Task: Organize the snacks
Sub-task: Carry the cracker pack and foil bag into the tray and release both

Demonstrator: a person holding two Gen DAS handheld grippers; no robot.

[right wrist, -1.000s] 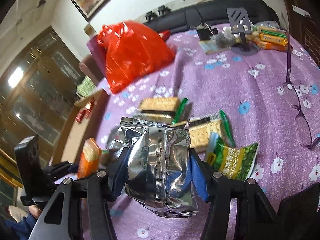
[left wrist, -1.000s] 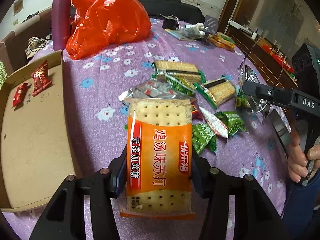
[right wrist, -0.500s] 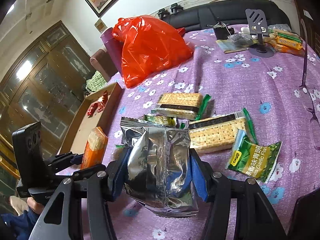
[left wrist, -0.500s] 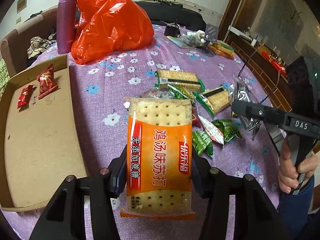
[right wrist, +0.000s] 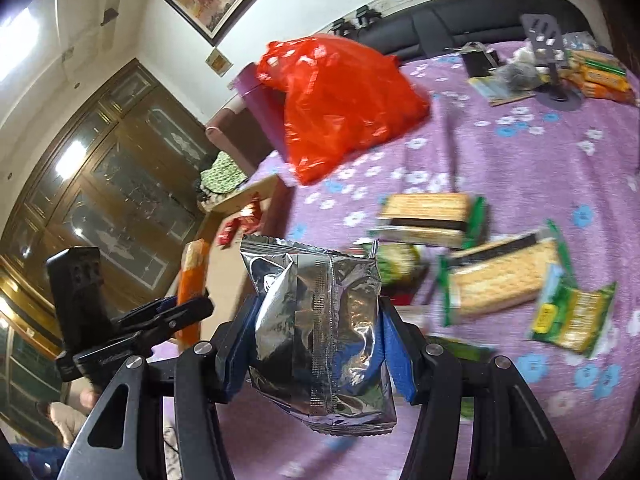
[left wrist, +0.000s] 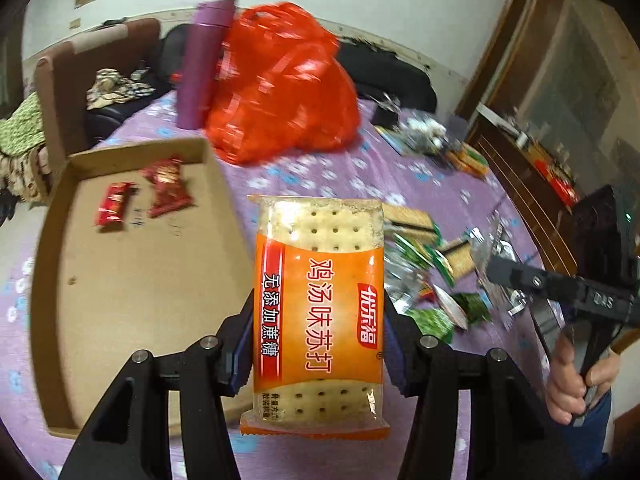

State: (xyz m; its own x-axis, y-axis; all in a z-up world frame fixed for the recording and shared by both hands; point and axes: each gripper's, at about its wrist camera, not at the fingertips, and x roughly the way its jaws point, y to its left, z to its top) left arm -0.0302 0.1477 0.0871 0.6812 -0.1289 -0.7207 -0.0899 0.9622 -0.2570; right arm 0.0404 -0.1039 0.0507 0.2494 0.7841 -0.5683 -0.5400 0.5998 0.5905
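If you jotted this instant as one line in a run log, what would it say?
left claw: shut on orange cracker pack | right claw: shut on silver foil packet | cardboard tray: two red candies

An orange soda-cracker packet (left wrist: 320, 312) stands upright, held above the cardboard tray's (left wrist: 140, 280) near right edge; a crinkled silver foil snack bag (right wrist: 320, 332) is held upright.

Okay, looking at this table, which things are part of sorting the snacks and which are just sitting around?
Part of the job:
- orange cracker pack, clamped in the left gripper
- silver foil bag, clamped in the right gripper
- cardboard tray with two red packets
- loose green packets on the cloth

Just lying about:
- red plastic bag
- purple bottle
- phone stand
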